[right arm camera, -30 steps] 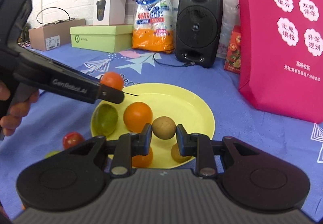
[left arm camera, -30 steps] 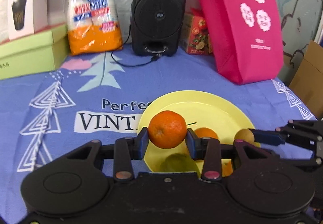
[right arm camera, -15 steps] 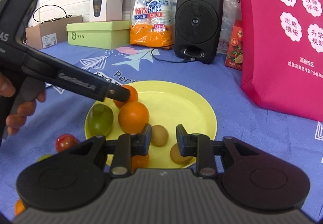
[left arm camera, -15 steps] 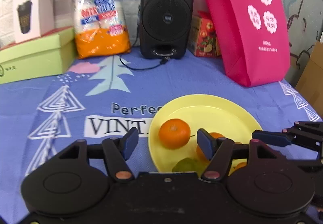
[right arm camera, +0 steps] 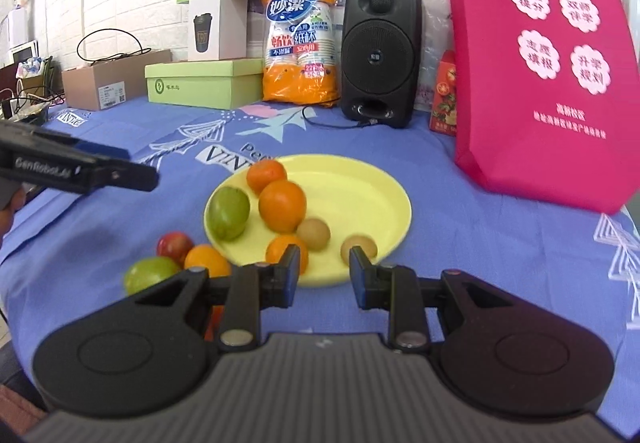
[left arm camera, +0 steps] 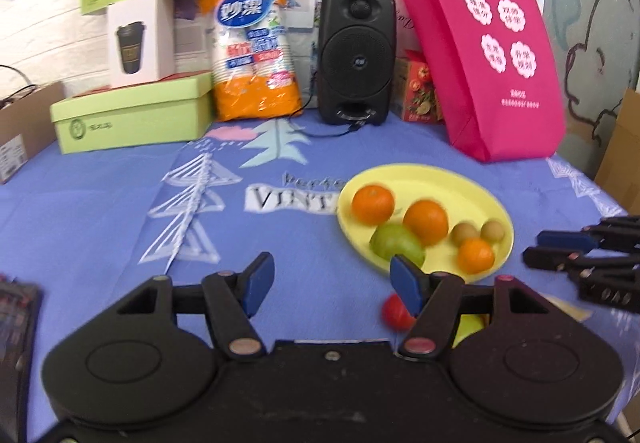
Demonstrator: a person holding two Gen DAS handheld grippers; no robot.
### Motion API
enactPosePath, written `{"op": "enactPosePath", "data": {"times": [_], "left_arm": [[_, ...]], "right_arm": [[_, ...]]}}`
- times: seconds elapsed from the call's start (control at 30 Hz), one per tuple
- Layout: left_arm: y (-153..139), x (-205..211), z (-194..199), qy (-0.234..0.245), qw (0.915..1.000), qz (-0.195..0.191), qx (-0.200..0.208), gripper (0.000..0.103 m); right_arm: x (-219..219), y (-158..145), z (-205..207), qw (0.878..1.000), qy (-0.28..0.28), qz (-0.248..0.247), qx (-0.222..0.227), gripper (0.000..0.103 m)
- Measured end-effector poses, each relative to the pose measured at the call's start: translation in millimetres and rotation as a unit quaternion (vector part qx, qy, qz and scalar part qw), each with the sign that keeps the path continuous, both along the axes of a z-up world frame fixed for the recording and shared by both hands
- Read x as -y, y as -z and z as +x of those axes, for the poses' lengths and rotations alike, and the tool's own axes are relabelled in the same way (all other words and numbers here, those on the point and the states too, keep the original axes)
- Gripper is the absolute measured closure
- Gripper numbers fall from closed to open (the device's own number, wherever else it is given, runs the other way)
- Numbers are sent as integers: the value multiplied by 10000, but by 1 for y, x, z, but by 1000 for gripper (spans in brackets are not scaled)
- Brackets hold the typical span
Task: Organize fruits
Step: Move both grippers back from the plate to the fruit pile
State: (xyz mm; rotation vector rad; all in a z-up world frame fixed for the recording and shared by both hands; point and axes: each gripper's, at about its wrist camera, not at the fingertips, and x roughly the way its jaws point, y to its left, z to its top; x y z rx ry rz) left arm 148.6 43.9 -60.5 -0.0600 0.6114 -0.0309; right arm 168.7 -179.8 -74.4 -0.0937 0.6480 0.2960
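Note:
A yellow plate [right arm camera: 368, 179] [left arm camera: 476, 191] on the blue cloth holds oranges [right arm camera: 282, 205], a green fruit [right arm camera: 228, 212] and two brown kiwis [right arm camera: 313, 233]. A red fruit [right arm camera: 174, 246], an orange [right arm camera: 206, 260] and a green fruit [right arm camera: 149, 277] lie on the cloth left of the plate. My left gripper [left arm camera: 332, 283] is open and empty, back from the plate's left side. My right gripper [right arm camera: 322, 270] is open and empty at the plate's near rim. It also shows in the left wrist view [left arm camera: 560, 247].
At the back stand a black speaker [right arm camera: 379, 55], a pink bag [right arm camera: 544, 75], an orange cup pack [right arm camera: 300, 43], a green shoebox [right arm camera: 204, 83] and a cardboard box [right arm camera: 108, 83]. A cable [right arm camera: 336, 123] trails from the speaker. A dark object [left arm camera: 16, 307] lies at the left edge.
My left gripper opened, left its orange on the plate and drew back to the left. My right gripper opened, left its kiwi on the plate and drew back.

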Motion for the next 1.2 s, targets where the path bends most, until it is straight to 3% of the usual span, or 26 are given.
{"op": "enactPosePath", "data": {"times": [0.43,0.93,1.13,1.2], "left_arm": [[42,22,-61,194,9987,-4,-482,38],[41,37,-39,499,9974,-168,-490,38],[39,37,-25,846,9948,-44,-572,38],[38,36,-21,953,9936,-49,-607,38]], "right_arm": [[0,17,-61,9993,-255,56,-283,69],[-14,14,-83,9961,-827,-250,-192,64],[-34,12,-105,9817,-1858,-393,-153,62],[-43,12,-108,9787,-2016,-357,-139,52]]}}
